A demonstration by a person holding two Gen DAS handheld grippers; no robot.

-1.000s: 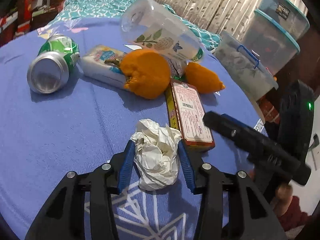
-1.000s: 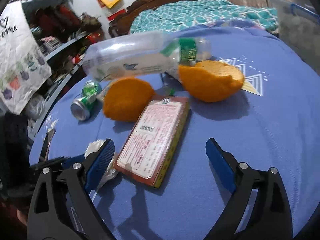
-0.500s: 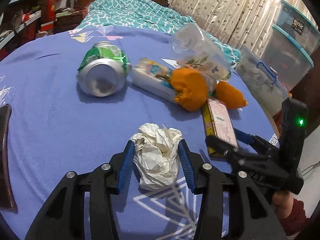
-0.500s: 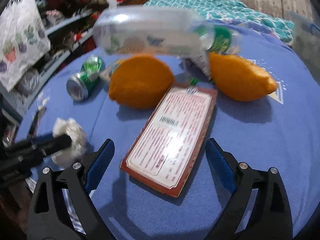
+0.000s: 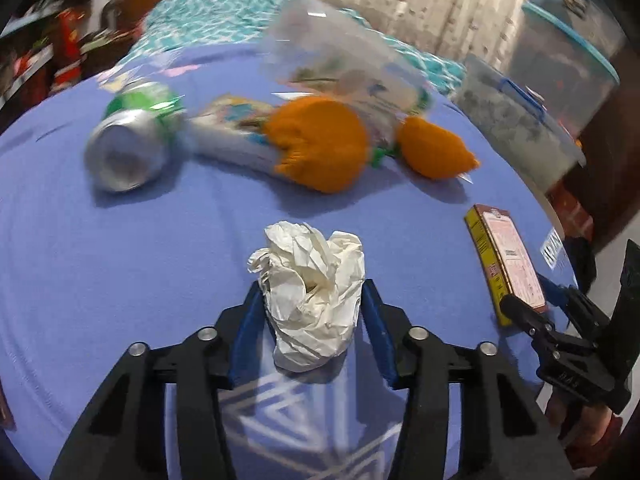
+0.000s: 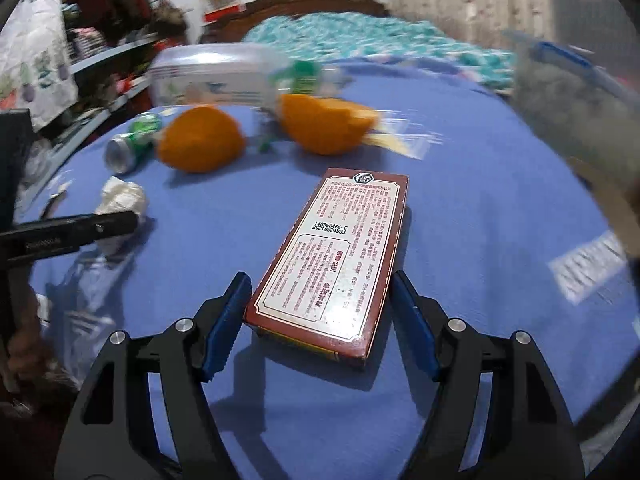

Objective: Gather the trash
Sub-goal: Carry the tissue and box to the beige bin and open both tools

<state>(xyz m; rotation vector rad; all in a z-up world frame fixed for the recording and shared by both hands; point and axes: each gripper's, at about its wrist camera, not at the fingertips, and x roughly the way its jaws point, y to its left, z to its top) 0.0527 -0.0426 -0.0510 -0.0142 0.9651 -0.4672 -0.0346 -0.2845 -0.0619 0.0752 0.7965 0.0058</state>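
A crumpled white tissue (image 5: 314,296) is clamped by the left claw (image 5: 312,320); a maroon box (image 6: 332,260) is flanked, perhaps touched, by the right claw (image 6: 320,316) on the blue tabletop (image 6: 480,208).

Evenly lit indoors from overhead; soft shadows under the crumpled paper (image 5: 312,300) and box (image 6: 332,260); motion blur beyond the box, smearing the bottle (image 6: 216,76); fisheye bending with dark corners.

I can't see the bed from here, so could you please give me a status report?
Left tool shut on tissue wad. Right tool around box, fingers apparently touching. Nothing blocking.
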